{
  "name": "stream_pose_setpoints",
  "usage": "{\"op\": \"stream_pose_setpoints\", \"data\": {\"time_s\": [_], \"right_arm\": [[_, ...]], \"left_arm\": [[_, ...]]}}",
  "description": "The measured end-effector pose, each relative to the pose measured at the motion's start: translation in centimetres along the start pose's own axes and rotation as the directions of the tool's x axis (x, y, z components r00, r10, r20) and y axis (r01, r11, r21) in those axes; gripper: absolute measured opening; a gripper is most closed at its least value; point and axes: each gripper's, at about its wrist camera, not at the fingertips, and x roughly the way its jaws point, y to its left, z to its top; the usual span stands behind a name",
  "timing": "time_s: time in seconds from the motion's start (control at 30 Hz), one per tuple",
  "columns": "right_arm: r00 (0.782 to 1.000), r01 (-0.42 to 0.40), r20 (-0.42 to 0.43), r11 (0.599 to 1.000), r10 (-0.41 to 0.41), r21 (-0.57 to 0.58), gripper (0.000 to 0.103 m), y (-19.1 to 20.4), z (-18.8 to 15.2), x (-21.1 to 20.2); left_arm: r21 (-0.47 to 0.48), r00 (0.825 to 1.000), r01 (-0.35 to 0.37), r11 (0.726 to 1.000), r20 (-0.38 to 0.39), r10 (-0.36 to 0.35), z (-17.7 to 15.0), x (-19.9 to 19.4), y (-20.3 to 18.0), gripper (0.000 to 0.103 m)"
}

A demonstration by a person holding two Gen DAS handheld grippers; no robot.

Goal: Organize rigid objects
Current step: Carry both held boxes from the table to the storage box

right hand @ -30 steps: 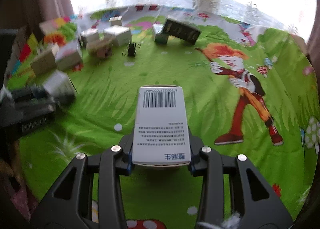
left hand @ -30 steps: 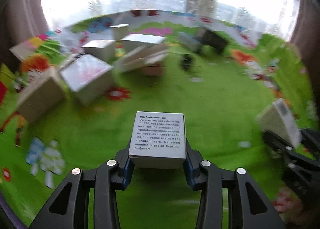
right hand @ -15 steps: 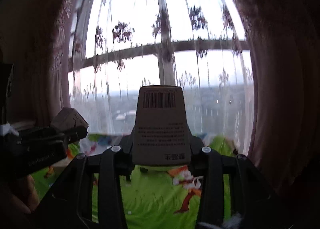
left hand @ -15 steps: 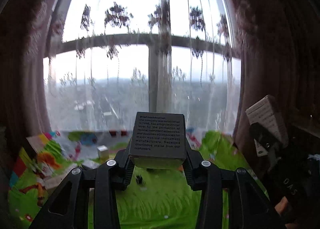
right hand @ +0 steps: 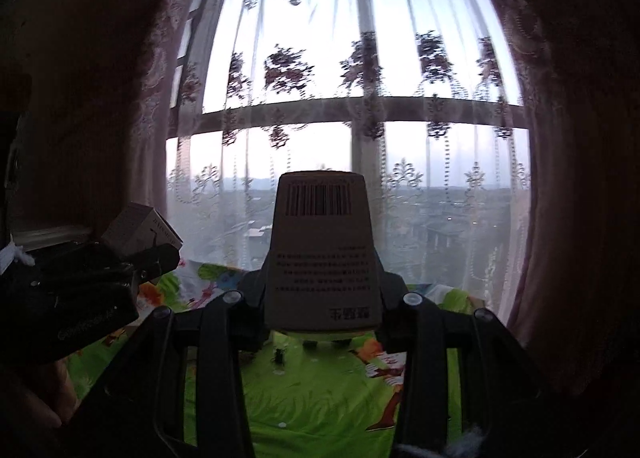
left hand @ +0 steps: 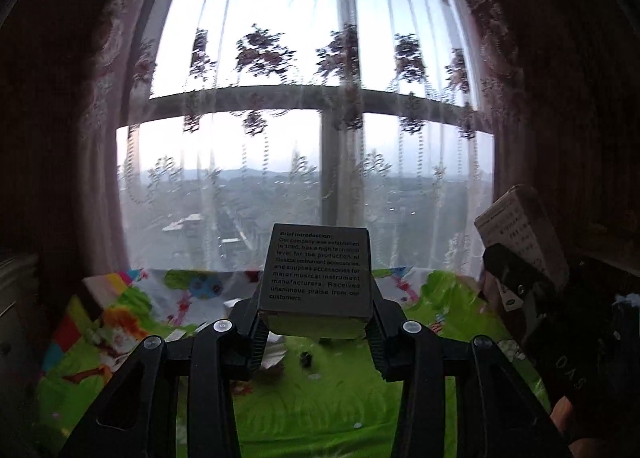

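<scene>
My left gripper (left hand: 316,322) is shut on a small white box with English text (left hand: 316,268), held high and pointing nearly level toward the window. My right gripper (right hand: 322,318) is shut on a taller white box with a barcode (right hand: 322,250), also raised and level. In the left wrist view the right gripper (left hand: 516,278) and its barcode box (left hand: 524,230) show at the right edge. In the right wrist view the left gripper (right hand: 156,258) with its text box (right hand: 140,230) shows at the left. Below lies the green cartoon play mat (left hand: 320,402).
A large window with a lace curtain (left hand: 320,98) fills the view ahead, with dark drapes (right hand: 580,178) at both sides. Small boxes lie on the far mat (left hand: 176,334), and a small dark object (right hand: 279,356) sits there too. A hand (left hand: 568,418) grips the right tool.
Both grippers rose from just above the mat and tilted up from looking down to near level, each still carrying its box. The window now fills the views instead of the mat.
</scene>
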Motion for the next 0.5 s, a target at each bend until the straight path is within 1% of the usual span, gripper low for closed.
{"op": "stream_pose_setpoints", "data": {"time_s": [0.13, 0.27, 0.3, 0.4, 0.47, 0.5], "right_arm": [[0.997, -0.076, -0.018, 0.997, 0.076, -0.022, 0.043, 2.6, -0.2, -0.1], [0.988, -0.155, -0.019, 0.987, 0.154, -0.047, 0.043, 5.2, -0.2, -0.3], [0.983, -0.182, -0.018, 0.981, 0.181, -0.062, 0.043, 6.2, -0.1, -0.4], [0.970, -0.243, -0.014, 0.965, 0.242, -0.099, 0.043, 8.4, 0.1, -0.6], [0.957, -0.290, -0.015, 0.949, 0.291, -0.126, 0.043, 10.1, 0.3, -0.7], [0.950, -0.311, -0.016, 0.941, 0.311, -0.131, 0.043, 10.7, 0.3, -0.7]], "left_arm": [[-0.019, 0.998, -0.058, 0.998, -0.021, 0.058, -0.7, -1.3, 2.4, 0.043], [-0.026, 0.989, -0.148, 0.989, -0.022, 0.148, -1.3, -3.0, 4.7, 0.043], [-0.029, 0.985, -0.174, 0.984, -0.021, 0.173, -1.4, -3.7, 5.4, 0.043], [-0.051, 0.975, -0.220, 0.974, -0.032, 0.219, -1.7, -5.0, 7.2, 0.043], [-0.064, 0.968, -0.249, 0.966, -0.036, 0.247, -1.9, -6.1, 8.3, 0.043], [-0.064, 0.962, -0.273, 0.960, -0.036, 0.271, -2.1, -6.7, 8.8, 0.043]]}}
